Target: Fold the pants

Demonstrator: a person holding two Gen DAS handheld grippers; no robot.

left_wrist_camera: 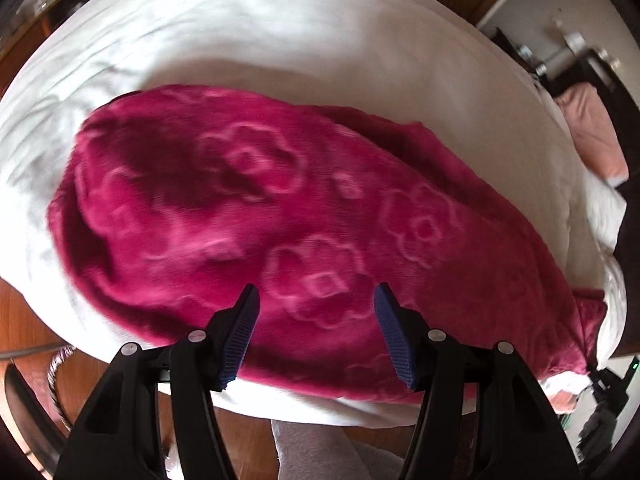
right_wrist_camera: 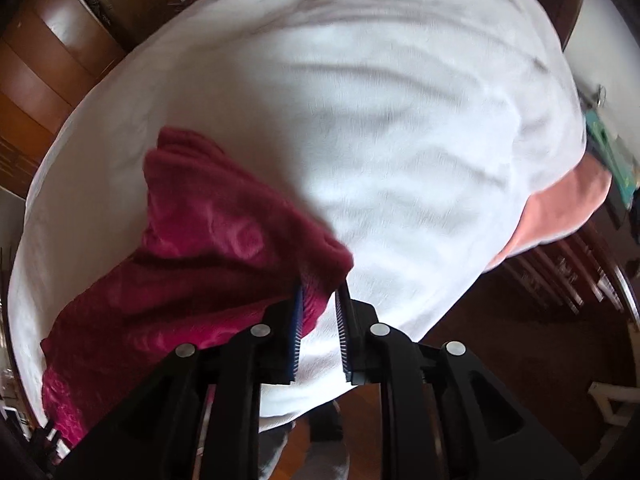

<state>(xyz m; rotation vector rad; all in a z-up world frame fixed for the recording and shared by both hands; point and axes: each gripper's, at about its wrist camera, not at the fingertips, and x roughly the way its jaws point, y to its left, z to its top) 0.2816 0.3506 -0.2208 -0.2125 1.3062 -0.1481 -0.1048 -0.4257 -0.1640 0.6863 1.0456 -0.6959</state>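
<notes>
Magenta fleece pants (left_wrist_camera: 248, 216) with embossed flower shapes lie across a white bedsheet (left_wrist_camera: 280, 32). My left gripper (left_wrist_camera: 316, 292) is open just above the pants' near edge, and nothing is between its blue pads (left_wrist_camera: 240, 340). In the right wrist view the pants (right_wrist_camera: 192, 256) lie at the lower left. My right gripper (right_wrist_camera: 322, 290) is shut on a lifted corner of the pants, with fabric pinched between the fingertips.
A pink cloth (left_wrist_camera: 592, 136) lies at the bed's right edge and also shows in the right wrist view (right_wrist_camera: 560, 216). Wooden wardrobe doors (right_wrist_camera: 52, 40) stand past the bed. A wooden floor (left_wrist_camera: 24, 312) and a grey trouser leg (left_wrist_camera: 312, 448) are below.
</notes>
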